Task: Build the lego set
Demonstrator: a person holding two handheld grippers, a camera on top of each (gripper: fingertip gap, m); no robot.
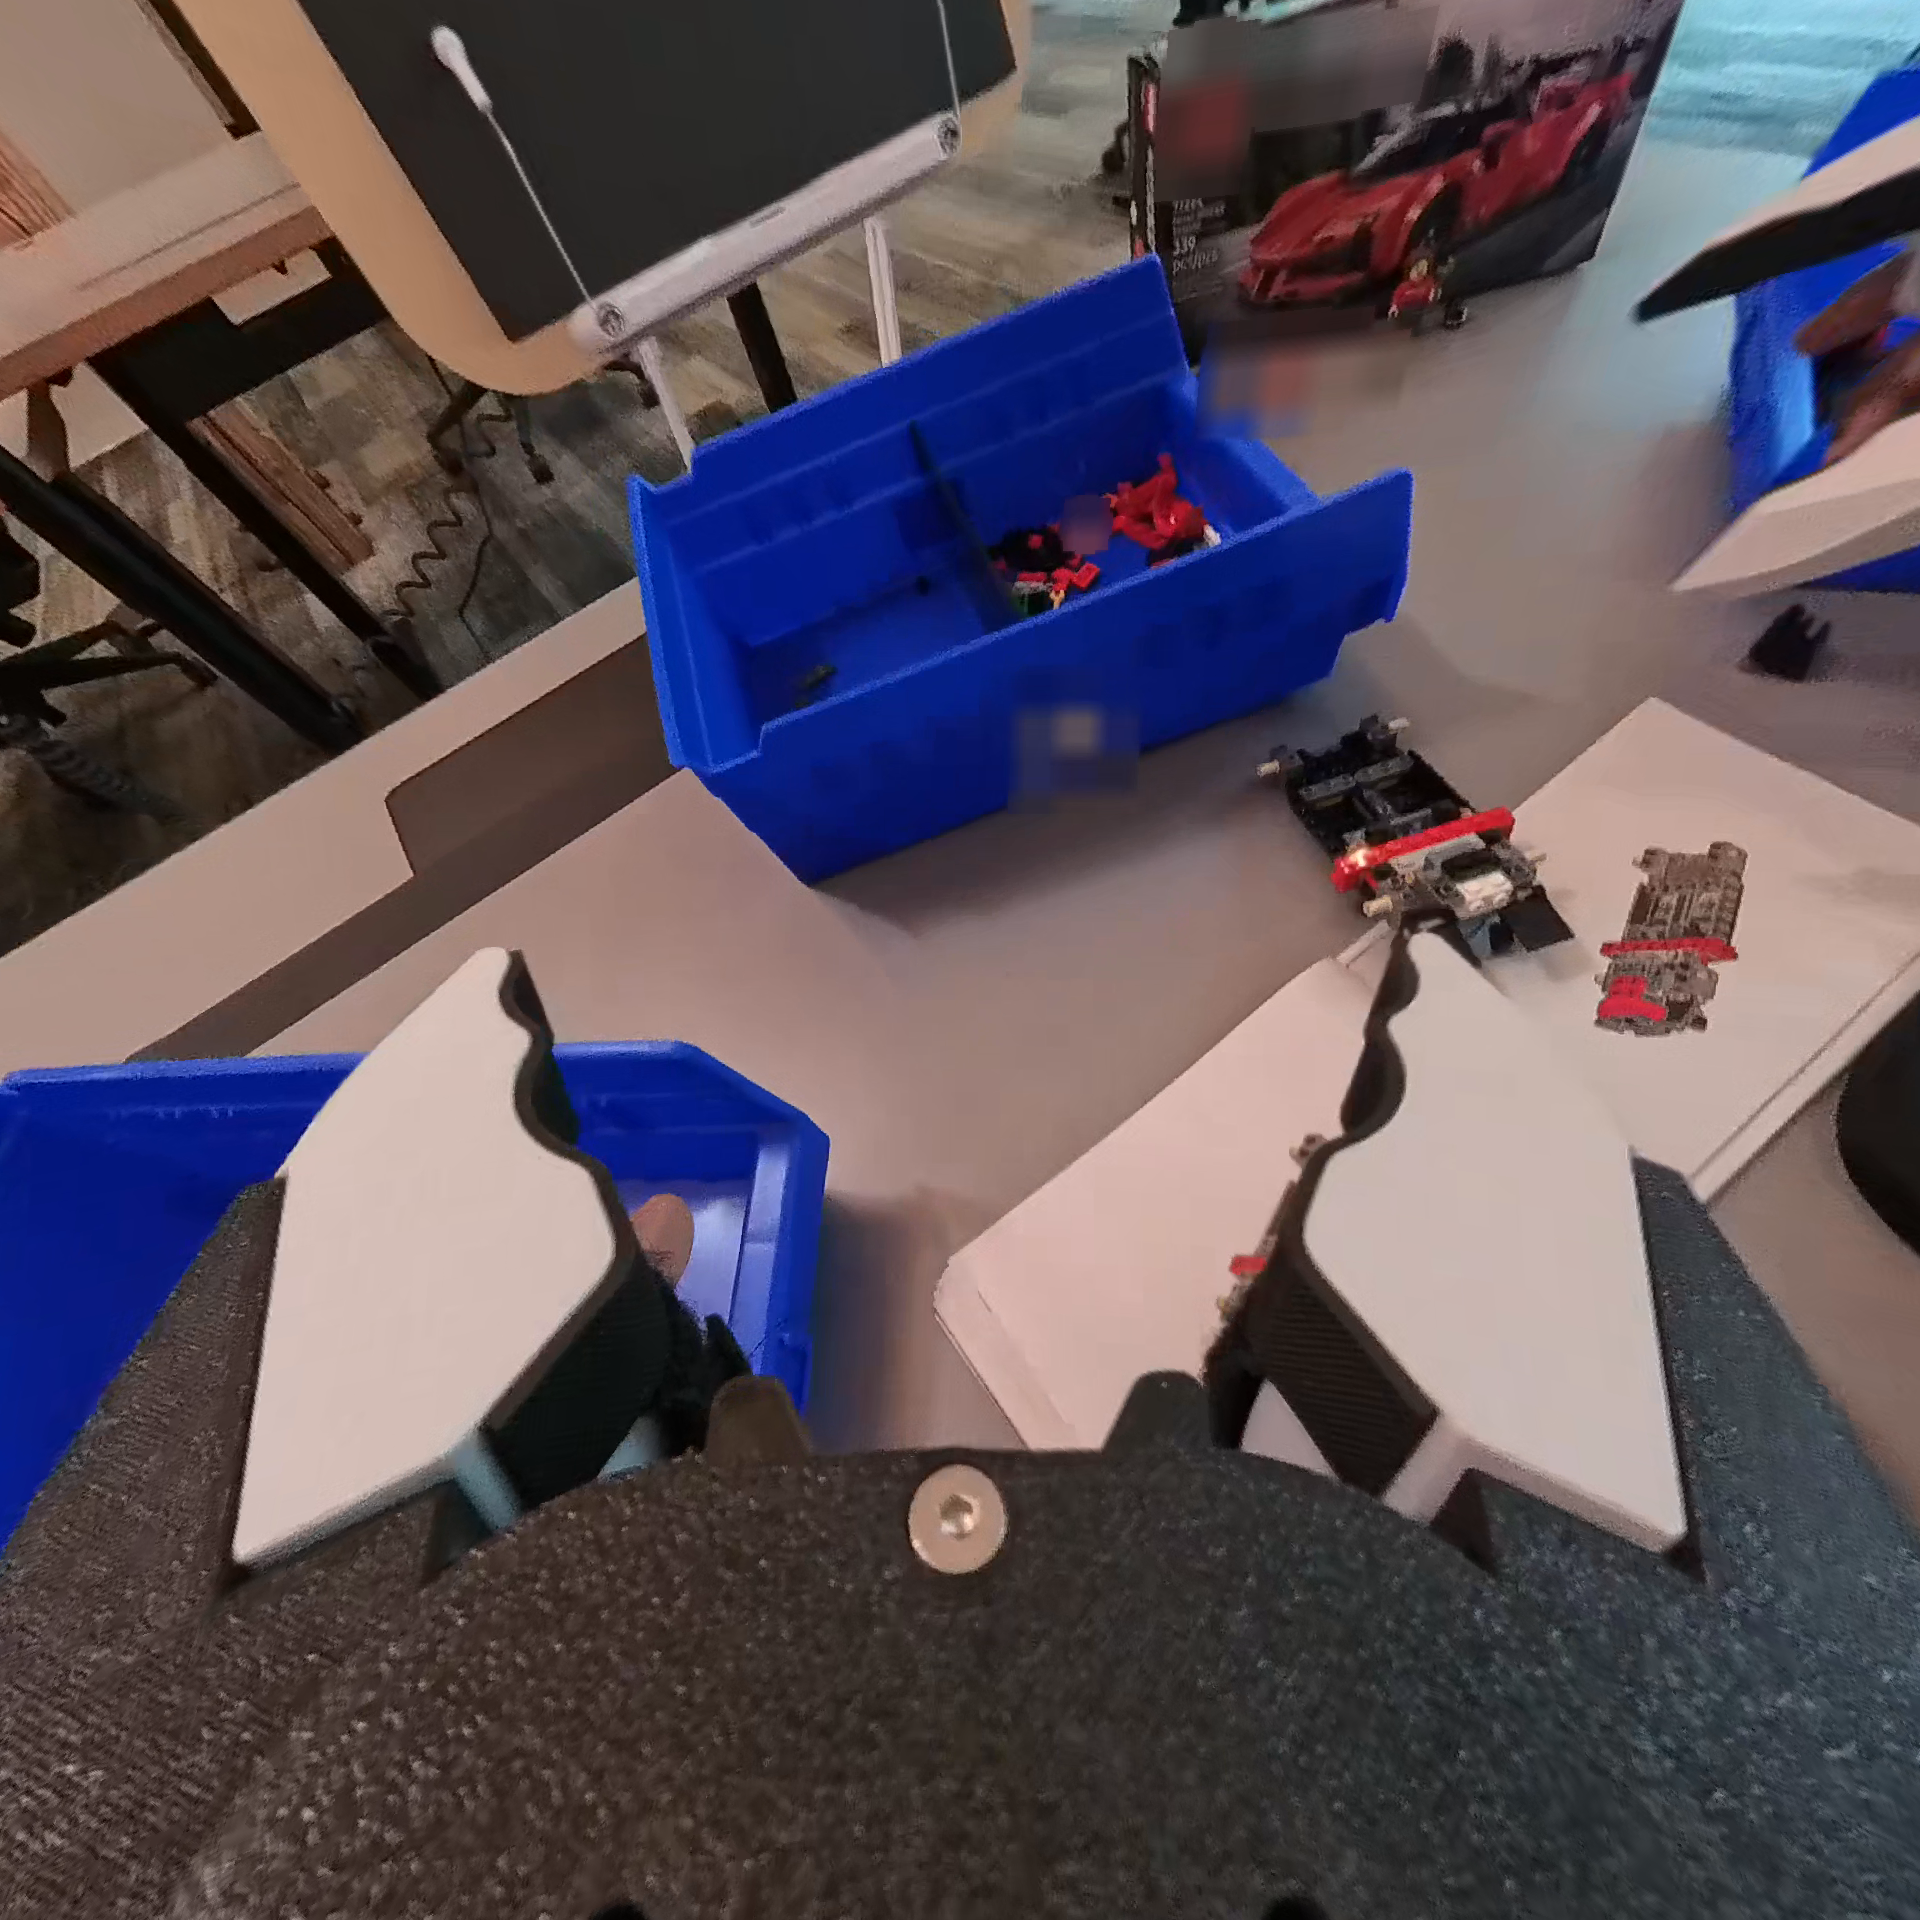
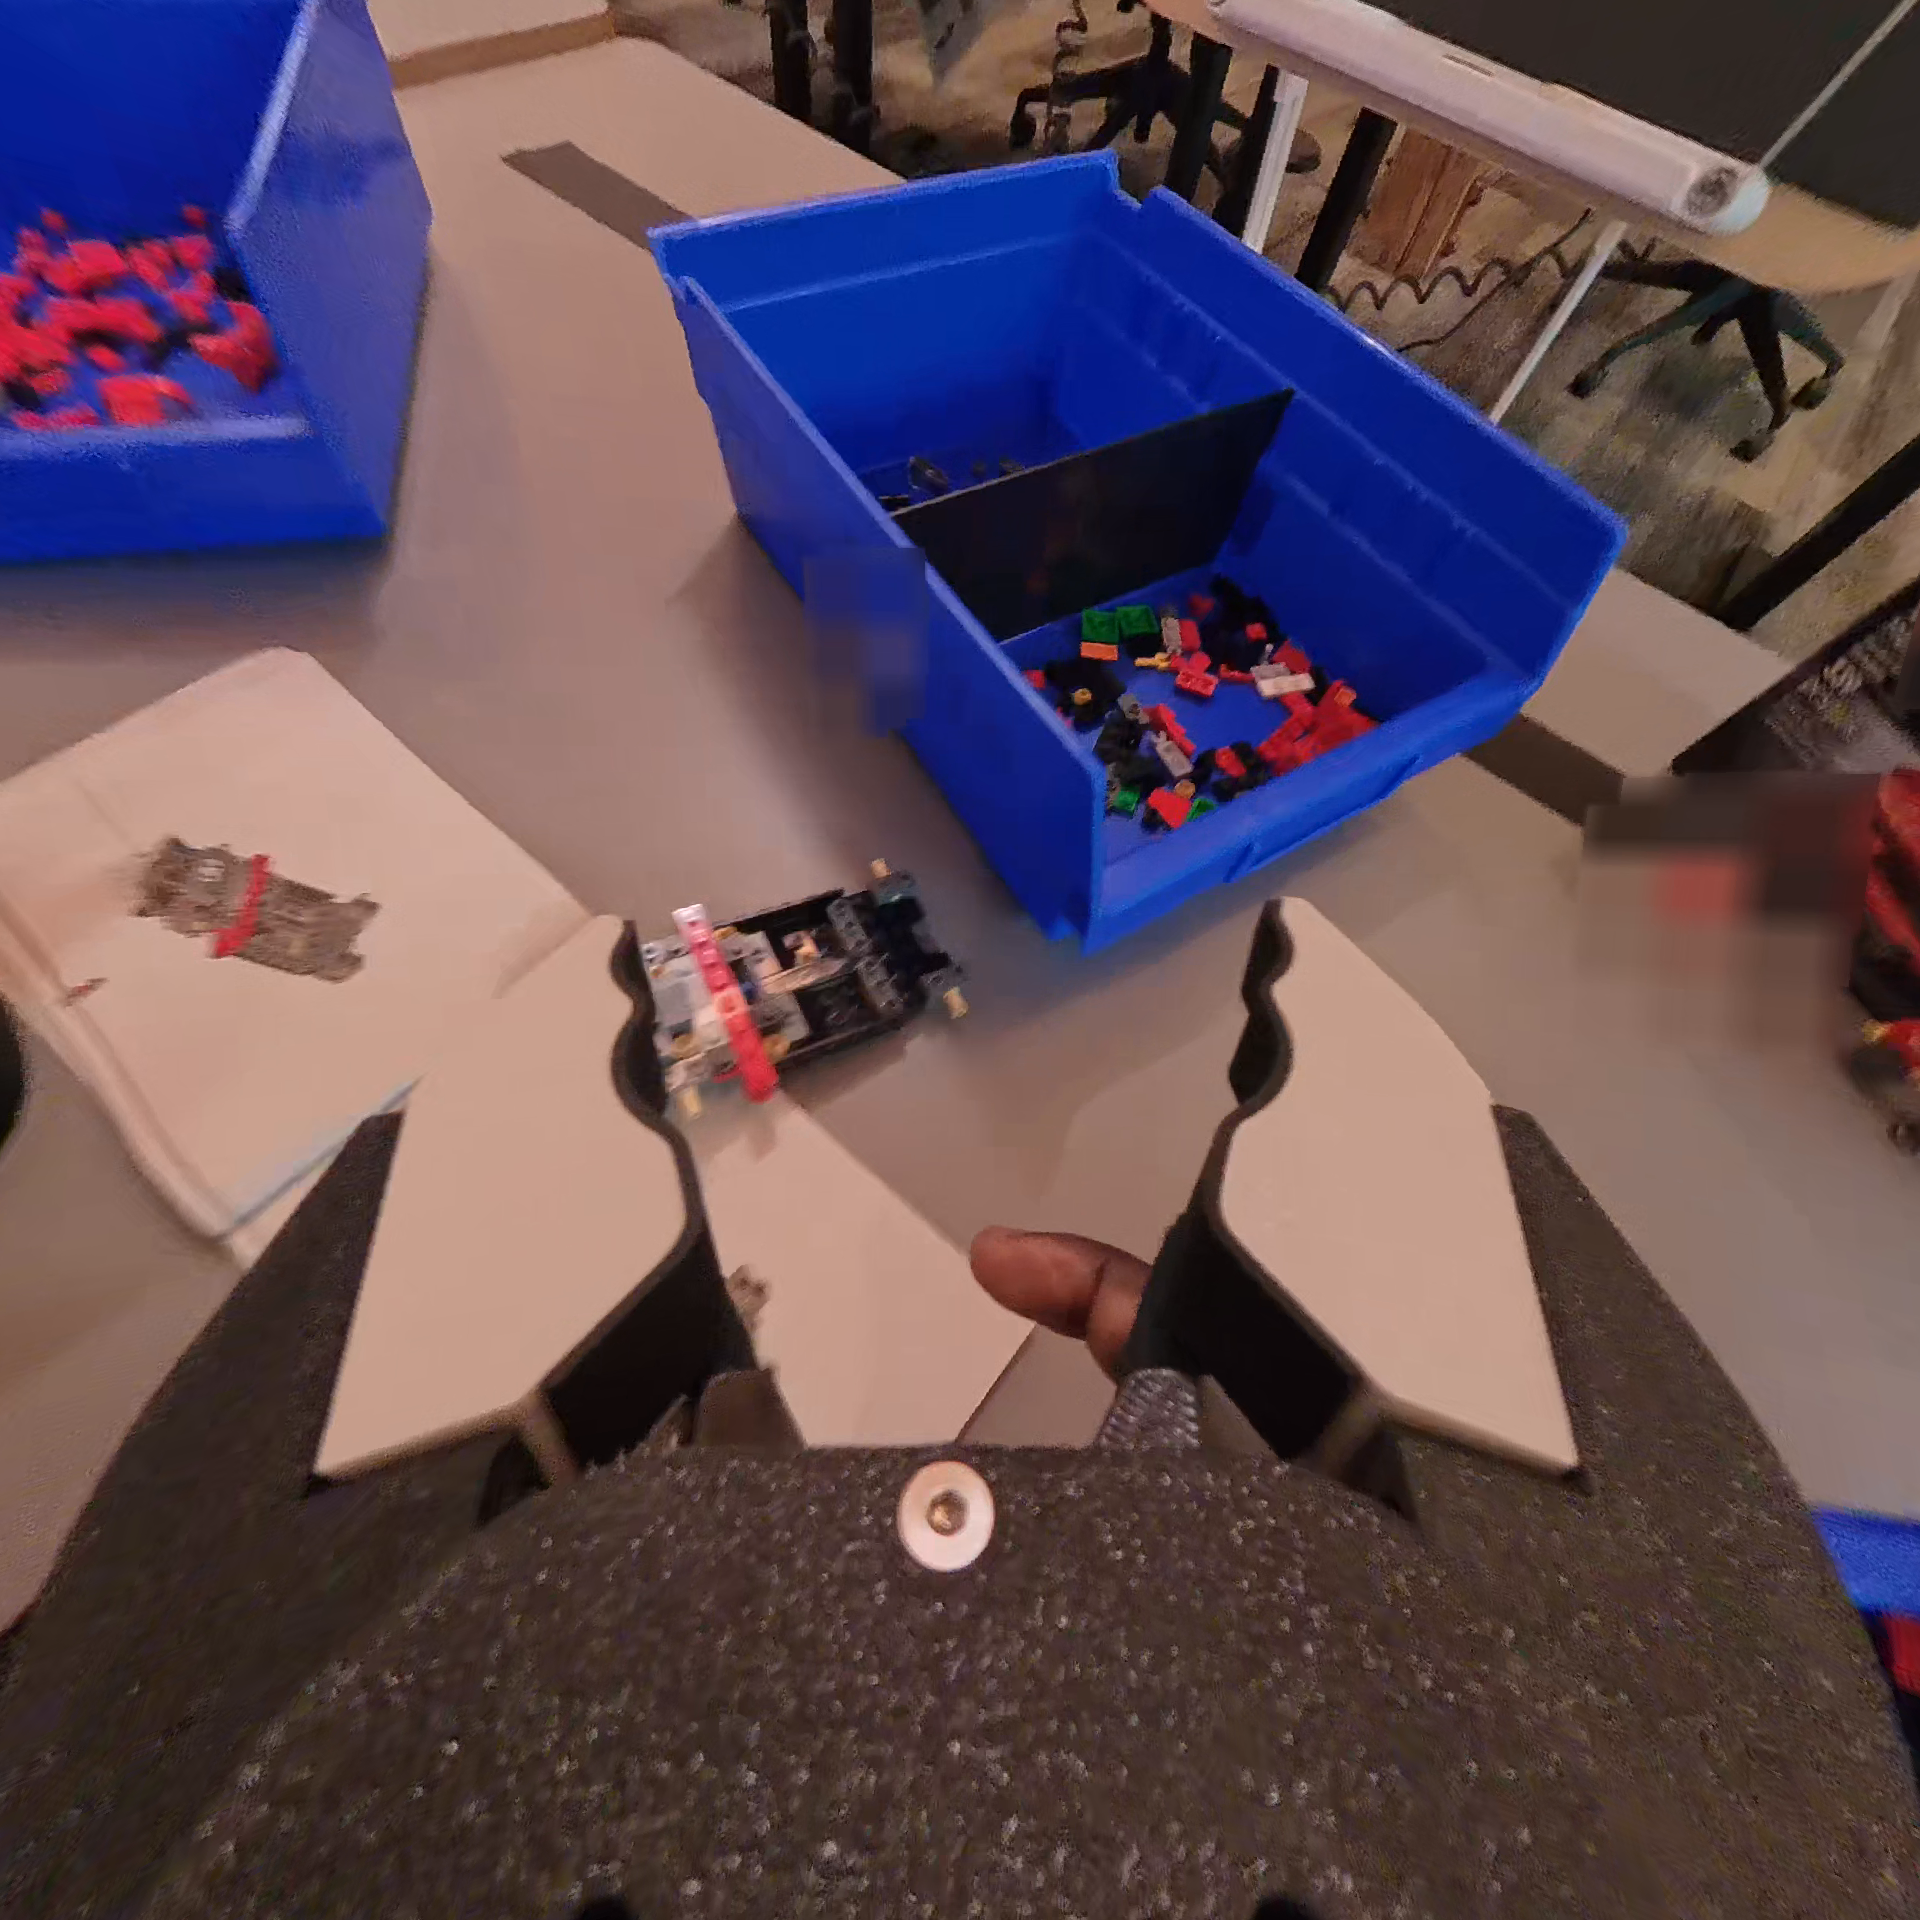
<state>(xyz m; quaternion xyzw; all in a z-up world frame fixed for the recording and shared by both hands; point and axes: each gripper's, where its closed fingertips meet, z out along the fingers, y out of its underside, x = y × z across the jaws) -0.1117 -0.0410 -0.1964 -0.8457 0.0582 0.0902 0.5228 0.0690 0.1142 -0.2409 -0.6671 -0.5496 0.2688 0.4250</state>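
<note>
chassis [image 2: 800, 987] partly built, flat on worktop [image 2: 582, 582] between open instruction booklet [image 2: 260, 821] and divided blue bin [image 2: 1278, 301] | step: fetch next brick from bin's near compartment, pinch by side walls, lift straight | right gripper [image 2: 940, 1029] spread wide, empty, above chassis | left gripper [image 1: 961, 1049] spread wide, empty, nearer worktop's front edge

I'm working in an office-like room: grey tabletop [image 2: 582, 540], rolling office chairs [image 2: 1704, 312] on patterned carpet [image 1: 343, 436], neighbouring desks [image 1: 156, 270], blue parts bins [image 2: 1143, 582].
</note>
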